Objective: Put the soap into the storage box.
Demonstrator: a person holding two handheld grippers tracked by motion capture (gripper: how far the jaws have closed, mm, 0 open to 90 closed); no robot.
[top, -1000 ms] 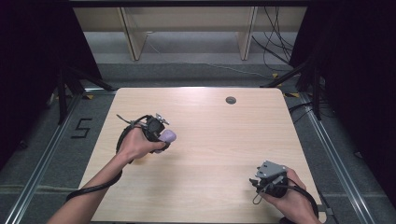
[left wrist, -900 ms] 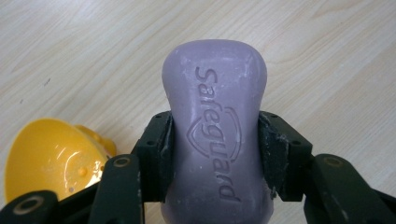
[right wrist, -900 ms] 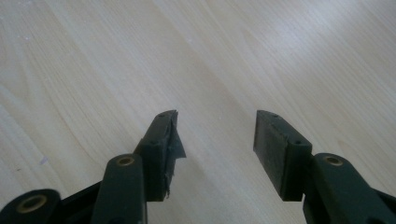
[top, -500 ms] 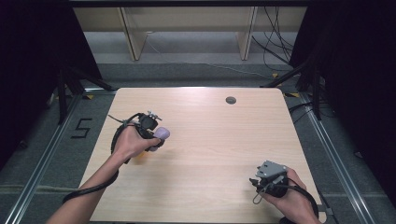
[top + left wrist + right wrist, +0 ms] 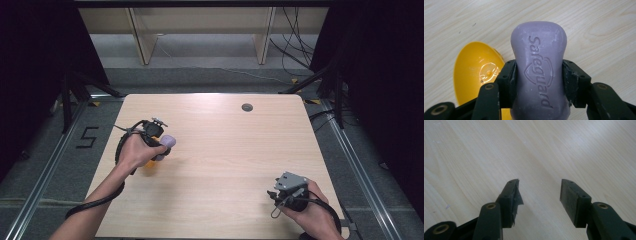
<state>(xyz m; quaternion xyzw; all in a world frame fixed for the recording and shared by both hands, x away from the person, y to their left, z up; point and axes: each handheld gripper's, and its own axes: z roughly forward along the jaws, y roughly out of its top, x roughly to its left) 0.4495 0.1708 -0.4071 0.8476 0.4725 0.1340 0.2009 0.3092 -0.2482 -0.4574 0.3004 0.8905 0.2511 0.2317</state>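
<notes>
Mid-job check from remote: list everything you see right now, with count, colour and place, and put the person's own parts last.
Soap bar: one, purple, stamped Safeguard, clamped between the left claw's jaws over the table's left side.
Dish: one, yellow, on the table just beside and below the soap.
Table: one, light wood, centre of the high view.
Hole: one, dark, round, near the table's far edge.
Shelf legs: two, pale wood, on the floor behind the table.
Left claw: one, black, shut on the soap.
Right claw: one, black, open, over bare wood at the near right corner.
</notes>
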